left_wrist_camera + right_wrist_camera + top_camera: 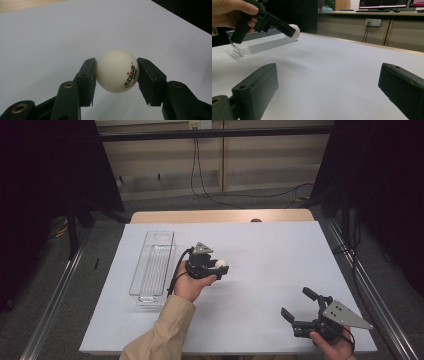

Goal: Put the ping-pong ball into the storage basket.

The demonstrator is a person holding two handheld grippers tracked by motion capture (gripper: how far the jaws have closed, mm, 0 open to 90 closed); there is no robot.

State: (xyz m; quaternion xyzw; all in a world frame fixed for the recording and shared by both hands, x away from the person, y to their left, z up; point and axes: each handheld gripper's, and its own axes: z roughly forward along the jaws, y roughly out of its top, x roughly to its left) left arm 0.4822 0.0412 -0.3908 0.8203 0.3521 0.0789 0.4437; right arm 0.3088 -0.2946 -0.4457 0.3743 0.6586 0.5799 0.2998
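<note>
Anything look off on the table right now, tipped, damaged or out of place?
Nothing stands out. The left tongs grip the white ball squarely by its sides, above the white table cover. The clear tray lies flat near the left edge, apparently intact. The right tongs are open, holding nothing.

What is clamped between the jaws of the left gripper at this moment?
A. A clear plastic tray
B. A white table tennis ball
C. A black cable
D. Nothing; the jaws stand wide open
B. In the left gripper view the left gripper presses its two black jaws against both sides of the white table tennis ball, which bears red stars and printed lettering and is lifted off the white table sheet.
</note>
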